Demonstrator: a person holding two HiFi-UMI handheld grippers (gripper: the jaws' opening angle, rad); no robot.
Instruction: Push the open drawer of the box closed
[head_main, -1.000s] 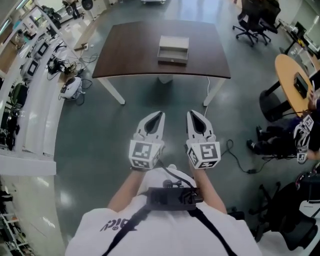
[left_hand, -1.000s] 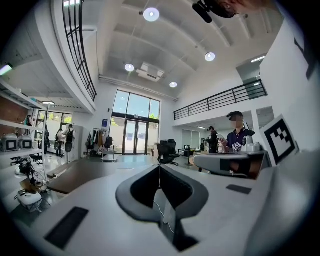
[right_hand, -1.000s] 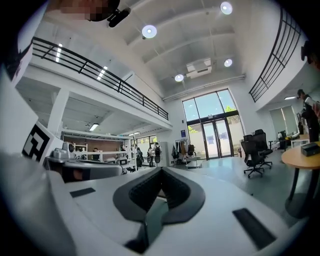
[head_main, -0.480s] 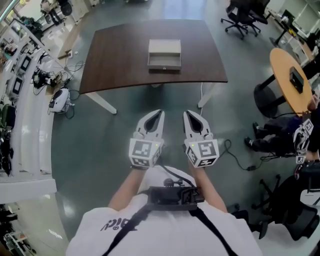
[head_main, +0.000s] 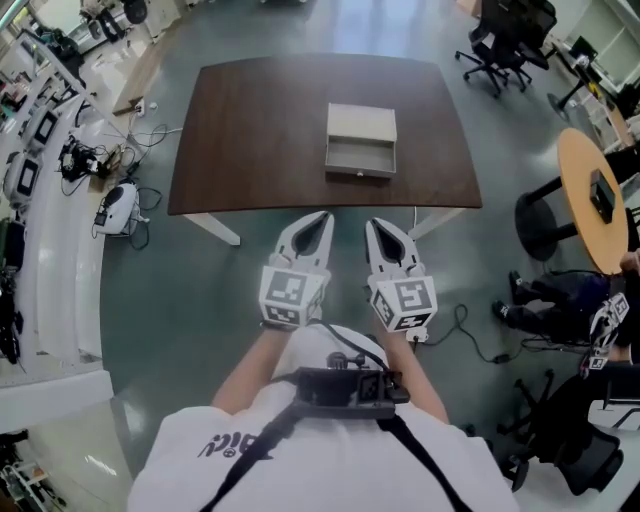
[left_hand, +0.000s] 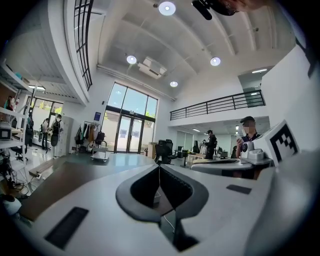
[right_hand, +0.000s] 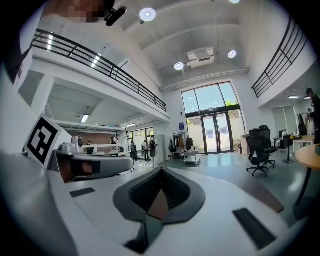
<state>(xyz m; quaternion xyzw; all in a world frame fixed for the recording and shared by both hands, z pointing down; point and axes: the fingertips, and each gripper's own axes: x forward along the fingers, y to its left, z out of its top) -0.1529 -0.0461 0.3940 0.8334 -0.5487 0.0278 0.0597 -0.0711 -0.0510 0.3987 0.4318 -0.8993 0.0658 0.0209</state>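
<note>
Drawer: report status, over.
Left hand-held gripper and right hand-held gripper shut, empty, short of table. Drawer open, front toward them. Path clear.

Ceiling lamps (left_hand: 166, 7) and tall windows (right_hand: 210, 102) light sharp, fisheye-bent, dark-cornered views

Head view looks steeply down on the worktop (head_main: 250, 130) from well back; both gripper views face forward, level, sharing its surface.
</note>
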